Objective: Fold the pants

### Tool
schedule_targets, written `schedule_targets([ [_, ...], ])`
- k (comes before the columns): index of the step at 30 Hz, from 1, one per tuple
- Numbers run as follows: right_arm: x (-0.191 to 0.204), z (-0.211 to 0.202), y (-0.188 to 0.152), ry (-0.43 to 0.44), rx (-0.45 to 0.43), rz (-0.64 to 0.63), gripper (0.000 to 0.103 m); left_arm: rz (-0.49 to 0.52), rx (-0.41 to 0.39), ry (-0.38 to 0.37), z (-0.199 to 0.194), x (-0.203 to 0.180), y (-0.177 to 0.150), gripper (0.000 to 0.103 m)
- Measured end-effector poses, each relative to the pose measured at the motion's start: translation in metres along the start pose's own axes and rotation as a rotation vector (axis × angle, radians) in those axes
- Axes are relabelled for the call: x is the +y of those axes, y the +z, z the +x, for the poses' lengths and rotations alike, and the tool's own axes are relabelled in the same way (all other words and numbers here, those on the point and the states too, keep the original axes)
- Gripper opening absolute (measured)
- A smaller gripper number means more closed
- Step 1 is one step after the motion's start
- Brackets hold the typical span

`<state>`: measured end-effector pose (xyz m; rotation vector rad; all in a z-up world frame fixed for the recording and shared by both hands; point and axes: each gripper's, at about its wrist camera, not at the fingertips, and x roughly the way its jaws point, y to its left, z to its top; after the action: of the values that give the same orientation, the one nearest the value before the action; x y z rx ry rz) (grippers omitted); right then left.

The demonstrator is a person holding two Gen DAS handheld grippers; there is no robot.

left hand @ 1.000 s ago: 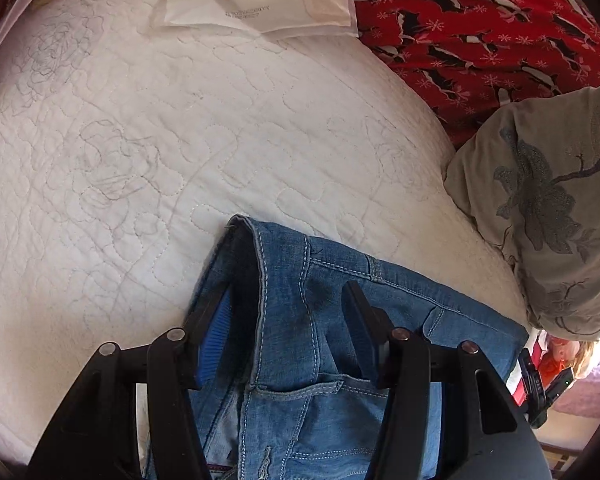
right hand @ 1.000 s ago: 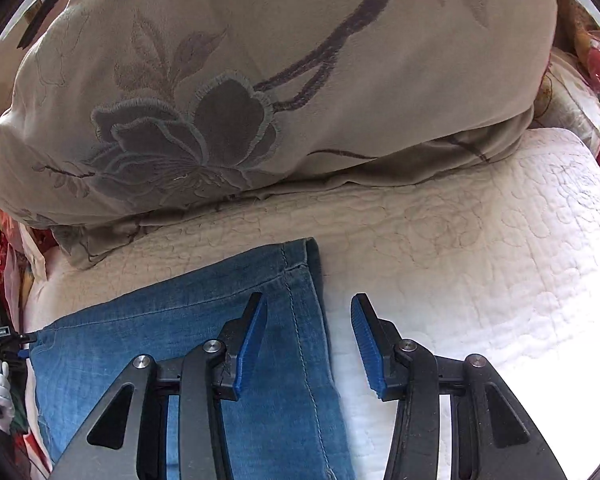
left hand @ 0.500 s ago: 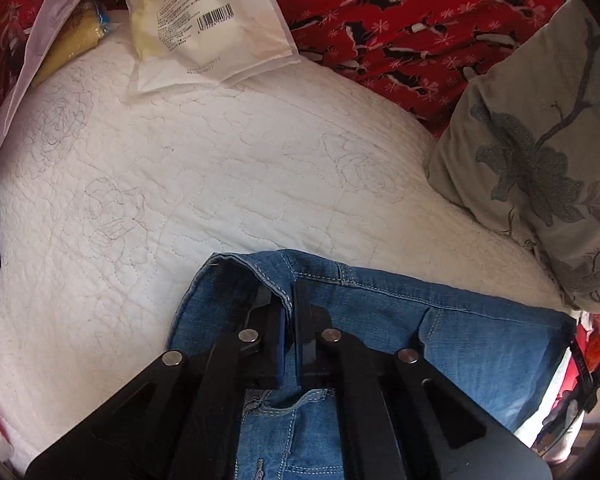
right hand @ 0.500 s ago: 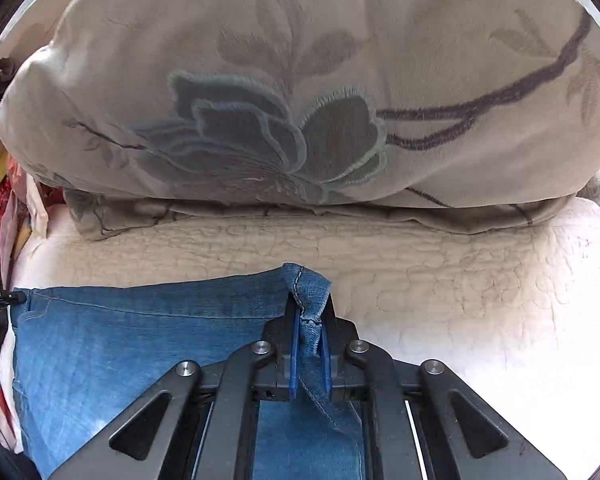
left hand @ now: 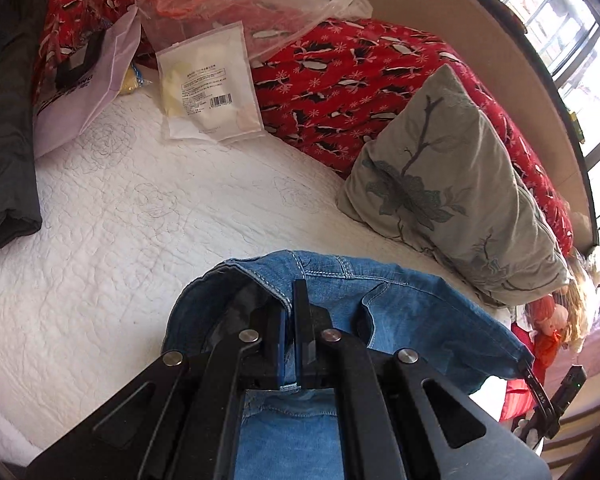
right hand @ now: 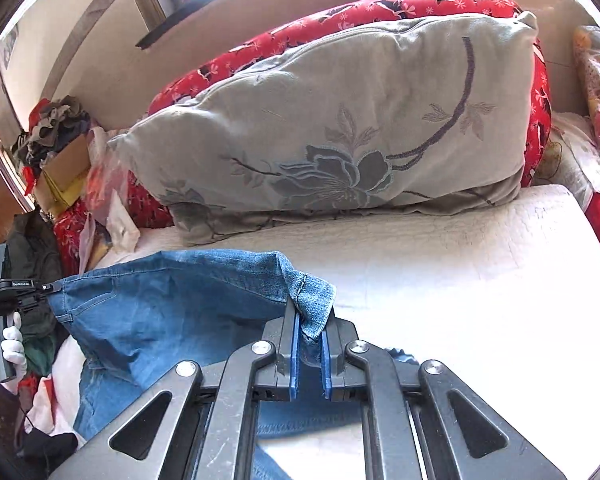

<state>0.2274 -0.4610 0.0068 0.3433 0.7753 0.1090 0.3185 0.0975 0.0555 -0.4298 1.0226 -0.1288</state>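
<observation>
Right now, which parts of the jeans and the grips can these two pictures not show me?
- Left wrist view: the jeans run under the left gripper; their lower part is cut off by the bottom edge.
- Right wrist view: the right gripper pinches the hem; its frame covers the leg below.
- Small print on the white packet: too small.

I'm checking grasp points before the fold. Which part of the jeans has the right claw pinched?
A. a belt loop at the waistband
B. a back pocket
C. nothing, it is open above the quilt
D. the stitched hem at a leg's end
D: in the right wrist view the right claw is shut on the stitched hem corner of the jeans, lifted off the white quilt.
</observation>
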Motion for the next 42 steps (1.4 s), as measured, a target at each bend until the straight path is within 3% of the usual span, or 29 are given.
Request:
schedule_targets([
  [7,0.014,-0.065,-0.06,0.089,-0.064,0.054,0.008,0.016,-0.081,-0.067,-0.064,0.006,-0.064,0.001],
  [12,0.008,-0.111,-0.113,0.121,-0.083,0.094,0.008,-0.05,-0.056,-0.127,-0.083,0.032,-0.109,0.001],
  [16,0.002,-0.137,-0.168,0.074,-0.046,0.072,0.008,-0.117,0.002,-0.125,-0.08,0.065,-0.147,0.001],
  [21,-0.015,-0.131,-0.235,-0.049,0.089,0.06,0.013,-0.219,0.168,-0.033,-0.039,0.113,-0.199,0.002],
  [23,-0.026,-0.129,-0.254,-0.083,0.13,0.101,0.014,-0.286,0.228,-0.029,-0.024,0.133,-0.217,0.003],
  [27,-0.039,-0.145,-0.271,-0.077,0.147,0.184,0.025,-0.384,0.246,-0.076,-0.029,0.154,-0.239,0.007],
  [31,-0.044,-0.17,-0.275,-0.09,0.137,0.245,0.03,-0.333,0.207,-0.045,-0.057,0.15,-0.251,0.007],
  [33,-0.049,-0.18,-0.276,-0.045,0.116,0.325,0.039,-0.309,0.181,-0.064,-0.069,0.142,-0.256,0.008],
  [34,-0.051,-0.181,-0.276,-0.005,0.107,0.378,0.048,-0.293,0.168,-0.075,-0.073,0.138,-0.257,0.013],
  [36,-0.051,-0.176,-0.275,0.09,0.109,0.486,0.053,-0.27,0.139,-0.078,-0.075,0.126,-0.256,0.03],
  [37,-0.05,-0.17,-0.275,0.142,0.119,0.536,0.053,-0.259,0.123,-0.082,-0.074,0.121,-0.255,0.046],
  [38,-0.048,-0.162,-0.275,0.195,0.135,0.588,0.053,-0.255,0.107,-0.07,-0.072,0.115,-0.253,0.056],
  [42,-0.038,-0.13,-0.282,0.304,0.198,0.744,0.053,-0.275,0.122,-0.081,-0.053,0.109,-0.25,0.057],
])
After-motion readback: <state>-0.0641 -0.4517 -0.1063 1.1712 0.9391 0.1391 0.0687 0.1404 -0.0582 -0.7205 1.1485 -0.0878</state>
